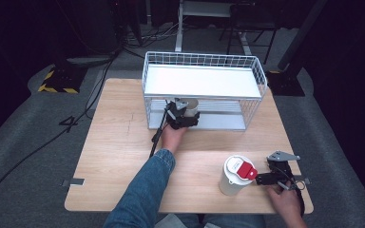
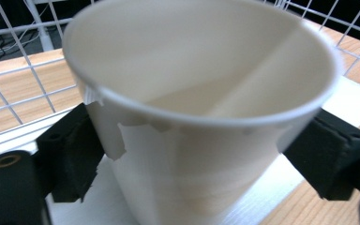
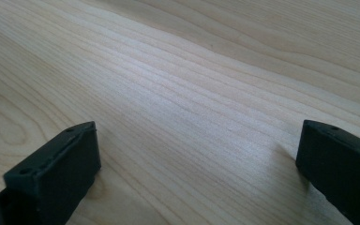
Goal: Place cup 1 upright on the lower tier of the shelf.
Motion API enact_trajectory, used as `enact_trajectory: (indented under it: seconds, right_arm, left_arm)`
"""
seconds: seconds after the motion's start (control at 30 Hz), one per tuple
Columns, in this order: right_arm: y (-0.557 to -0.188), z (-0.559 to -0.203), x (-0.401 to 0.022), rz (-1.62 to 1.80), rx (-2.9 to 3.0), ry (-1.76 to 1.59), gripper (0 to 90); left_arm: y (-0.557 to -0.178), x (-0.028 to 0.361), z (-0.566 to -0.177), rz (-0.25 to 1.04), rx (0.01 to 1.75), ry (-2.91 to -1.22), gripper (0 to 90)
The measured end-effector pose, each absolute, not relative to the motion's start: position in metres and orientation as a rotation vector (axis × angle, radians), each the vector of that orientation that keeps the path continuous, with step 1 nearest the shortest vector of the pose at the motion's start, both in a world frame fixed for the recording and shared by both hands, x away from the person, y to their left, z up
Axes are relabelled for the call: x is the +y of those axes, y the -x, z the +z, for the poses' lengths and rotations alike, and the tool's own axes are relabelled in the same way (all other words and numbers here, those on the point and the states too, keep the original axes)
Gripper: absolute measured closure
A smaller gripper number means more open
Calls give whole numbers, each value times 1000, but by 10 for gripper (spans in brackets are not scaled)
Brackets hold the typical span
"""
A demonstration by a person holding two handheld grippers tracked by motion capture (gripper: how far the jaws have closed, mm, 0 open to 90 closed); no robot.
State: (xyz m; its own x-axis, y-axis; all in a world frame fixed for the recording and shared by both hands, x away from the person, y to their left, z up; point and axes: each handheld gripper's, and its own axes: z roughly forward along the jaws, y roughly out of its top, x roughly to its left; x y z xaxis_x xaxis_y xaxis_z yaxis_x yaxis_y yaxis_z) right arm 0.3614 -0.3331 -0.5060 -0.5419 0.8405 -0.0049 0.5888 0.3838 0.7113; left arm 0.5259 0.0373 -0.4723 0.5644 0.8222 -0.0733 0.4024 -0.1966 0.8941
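We see the left gripper (image 1: 186, 115) reaching into the lower level of the wire rack (image 1: 261, 76), which stands at the far side of the counter (image 1: 114, 142). A paper cup (image 1: 191, 105) stands upright on the rack's white lower shelf (image 1: 223, 122), under the white upper shelf (image 1: 202, 80). In the left gripper view the cup (image 2: 201, 117) sits between the two black jaws, open mouth up, with rough torn patches on its outer wall near the rim. The pad (image 2: 75, 154) on one side lies close against the cup wall, and the pad on the other side stands just beside it near the rim. We judge this gripper released around the cup rather than squeezing it; the wall shows no dent. The cup's base rests on the shelf, and the rack's wires cross behind it.

On the near side of the counter from the rack, toward the person's right, a second white cup (image 1: 233, 178) stands upright with a white lid that has a red tab (image 1: 247, 169). The right gripper (image 1: 261, 178) lies just beside this lidded cup, held low by the right hand (image 1: 287, 202). In the right gripper view its jaws stand wide apart over bare wood, nothing between them, so it is released.

The left forearm wears a blue denim sleeve (image 1: 142, 190) running from the near edge toward the rack.
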Motion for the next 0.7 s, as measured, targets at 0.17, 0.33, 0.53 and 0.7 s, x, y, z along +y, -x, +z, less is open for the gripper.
enact_trajectory:
  seconds: [0.17, 0.33, 0.53, 0.7]
  right_arm:
    - [-361, -506, -333, 950, 2283, -1241, 3]
    - [-361, -506, -333, 950, 2283, -1241, 3]
    - [-361, -506, -333, 950, 2283, -1242, 3]
    - [-361, -506, -333, 950, 2283, -1241, 3]
  left_arm:
    - [-521, 41, -465, 530, 1002, -1797, 57]
    - [-513, 45, -460, 518, 1008, -1793, 34]
    - [-503, 53, -456, 503, 1028, -1817, 23]
    - [-486, 64, -454, 491, 1017, -1829, 25]
